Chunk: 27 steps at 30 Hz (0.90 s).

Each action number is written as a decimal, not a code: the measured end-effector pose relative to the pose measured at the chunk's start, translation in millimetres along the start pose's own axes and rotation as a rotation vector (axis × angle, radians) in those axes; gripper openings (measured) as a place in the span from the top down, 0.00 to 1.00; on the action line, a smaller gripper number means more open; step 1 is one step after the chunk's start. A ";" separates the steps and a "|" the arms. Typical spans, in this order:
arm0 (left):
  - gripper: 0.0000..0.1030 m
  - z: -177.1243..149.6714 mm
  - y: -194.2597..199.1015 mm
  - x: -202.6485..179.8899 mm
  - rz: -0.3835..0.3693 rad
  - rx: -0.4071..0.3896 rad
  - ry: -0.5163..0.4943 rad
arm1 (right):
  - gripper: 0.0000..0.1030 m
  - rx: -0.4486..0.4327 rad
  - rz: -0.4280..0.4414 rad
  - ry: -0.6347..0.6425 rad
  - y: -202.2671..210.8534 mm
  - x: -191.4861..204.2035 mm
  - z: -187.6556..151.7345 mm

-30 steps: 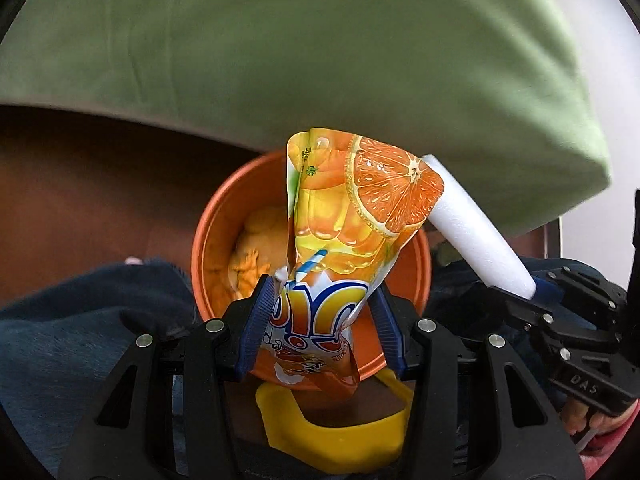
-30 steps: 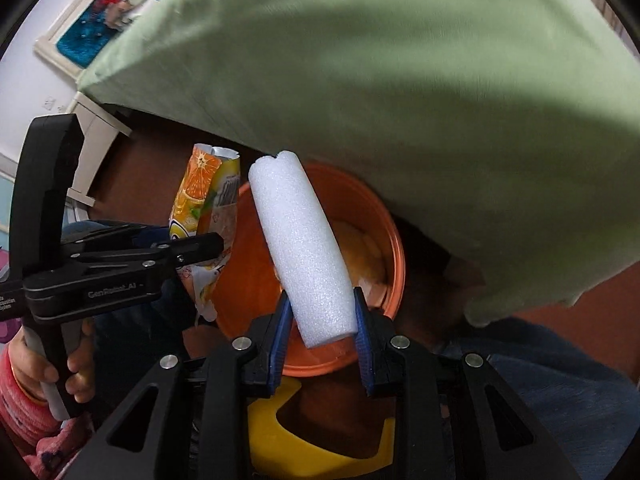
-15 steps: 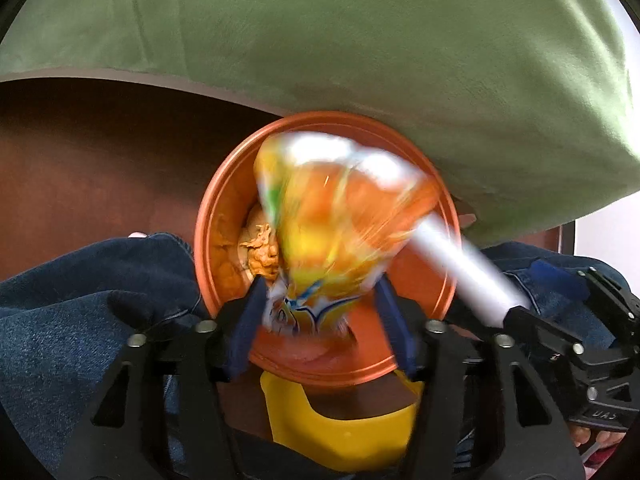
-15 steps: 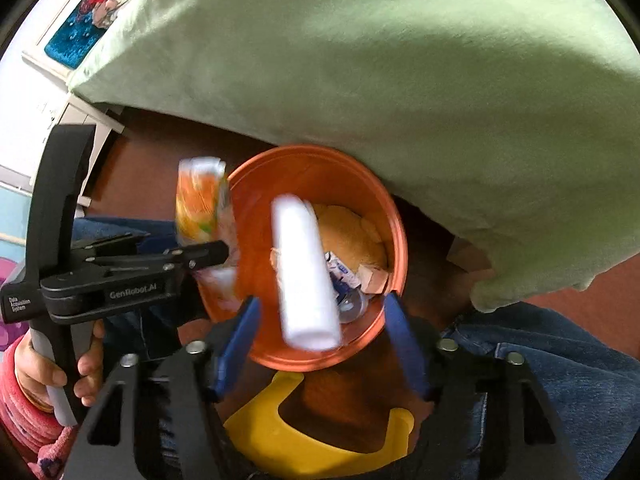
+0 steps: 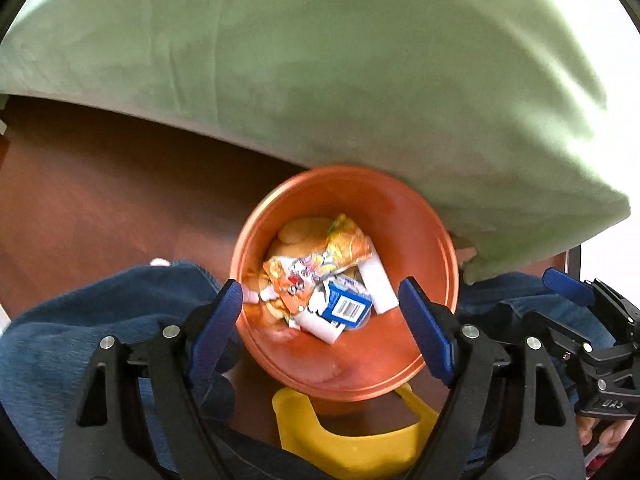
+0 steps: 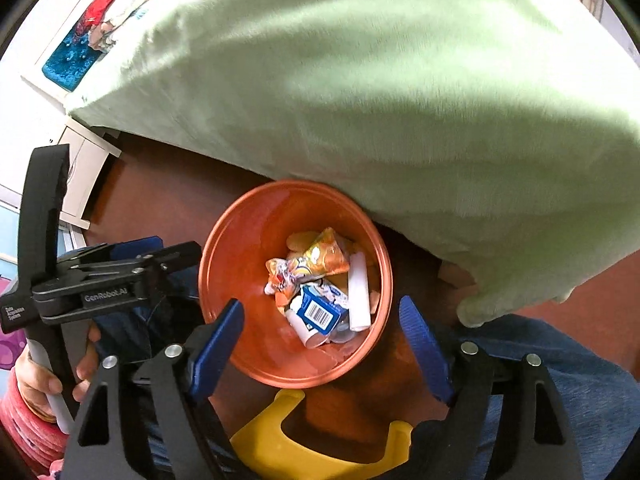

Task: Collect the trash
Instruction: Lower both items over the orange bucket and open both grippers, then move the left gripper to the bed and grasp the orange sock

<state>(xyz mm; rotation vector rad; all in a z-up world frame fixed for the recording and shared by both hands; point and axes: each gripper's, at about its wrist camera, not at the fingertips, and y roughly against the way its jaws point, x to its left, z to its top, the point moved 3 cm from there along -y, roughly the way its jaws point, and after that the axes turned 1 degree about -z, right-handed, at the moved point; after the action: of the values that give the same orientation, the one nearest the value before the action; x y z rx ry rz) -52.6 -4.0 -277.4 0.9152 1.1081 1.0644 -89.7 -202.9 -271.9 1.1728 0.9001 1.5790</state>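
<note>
A: Where does the trash stand right now?

B: In the orange bin (image 5: pixel 436 248). The orange drink pouch (image 5: pixel 320 264) and the white foam stick (image 5: pixel 378 284) both lie inside it, on top of a blue-and-white carton (image 5: pixel 346 306) and some crumpled yellowish scraps.

A: And the claws?

B: The left claw (image 5: pixel 322 320) hangs over the bin with its jaws opening and nothing between them. The right claw (image 6: pixel 320 340) is the same: jaws spreading, empty, pointed down at the bin. From the right wrist view you can see the left claw's black frame off to the side, with the person's hand (image 6: pixel 44 376) on its handle.

A: So this drop is done?

B: I'd say so; both pieces rest in the bin, apart from the pads. What is left I can't judge well. The green blanket (image 5: pixel 320 80) above the bin shows no litter on the part in view, and the brown floor (image 5: pixel 100 200) beside it looks bare. Anything elsewhere in the room is out of sight.
</note>
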 end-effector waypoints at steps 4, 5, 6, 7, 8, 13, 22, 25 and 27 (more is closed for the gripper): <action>0.24 16.5 33.7 2.2 0.005 -0.097 -0.014 | 0.24 -0.069 0.026 0.026 26.6 6.9 12.4; 0.24 22.3 44.3 2.6 0.004 -0.129 -0.015 | 0.24 -0.100 0.039 0.036 36.6 10.2 16.6; 0.24 30.6 59.3 3.6 0.000 -0.171 -0.015 | 0.23 -0.135 0.048 0.048 47.5 13.6 21.2; 0.24 37.9 70.6 4.6 -0.002 -0.200 -0.015 | 0.22 -0.155 0.050 0.054 53.5 15.5 23.6; 0.23 45.9 82.2 6.1 -0.006 -0.227 -0.013 | 0.21 -0.190 0.057 0.065 63.8 17.7 27.3; 0.16 104.8 130.4 17.2 -0.043 -0.352 0.052 | 0.19 -0.299 0.104 0.111 97.4 31.1 39.4; 0.15 257.5 122.0 -7.0 -0.094 -0.385 0.013 | 0.19 -0.285 0.160 0.100 91.2 36.6 44.9; 0.15 310.9 105.5 -9.4 -0.066 -0.378 0.042 | 0.19 -0.286 0.164 0.120 86.7 43.2 46.5; 0.15 340.2 98.4 -9.2 -0.048 -0.384 0.063 | 0.19 -0.297 0.166 0.126 87.3 45.4 48.7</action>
<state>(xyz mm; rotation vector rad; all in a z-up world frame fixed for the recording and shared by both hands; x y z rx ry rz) 259.0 -5.6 -108.9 0.5512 0.9283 1.2204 -69.6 -183.5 -165.7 0.9650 0.6306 1.8655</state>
